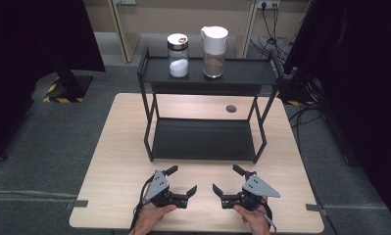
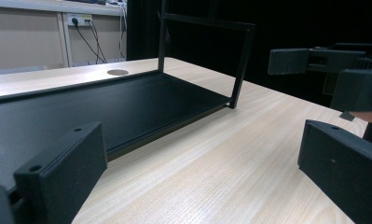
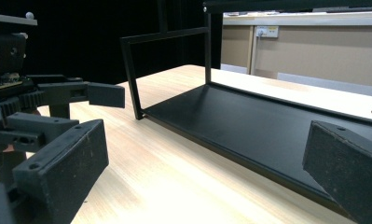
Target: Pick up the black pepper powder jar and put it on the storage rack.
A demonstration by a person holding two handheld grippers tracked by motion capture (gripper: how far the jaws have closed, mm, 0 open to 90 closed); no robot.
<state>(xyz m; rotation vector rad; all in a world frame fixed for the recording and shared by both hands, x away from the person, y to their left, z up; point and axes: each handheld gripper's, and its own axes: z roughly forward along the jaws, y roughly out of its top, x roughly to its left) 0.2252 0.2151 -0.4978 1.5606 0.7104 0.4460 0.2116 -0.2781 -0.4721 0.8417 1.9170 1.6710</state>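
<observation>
At the bottom centre of the high view, the left tongs (image 1: 183,181) and the right tongs (image 1: 227,180) rest on the worktop (image 1: 109,161), both with jaws wide apart and holding nothing. Just behind them, in the frame's middle, stands the black rack (image 1: 203,139). On its top shelf, at upper centre, stand a jar of white powder (image 1: 178,55) and a white-lidded jar (image 1: 214,45).

Left gripper (image 1: 184,180) and right gripper (image 1: 225,179) face inward, jaws spread wide
</observation>
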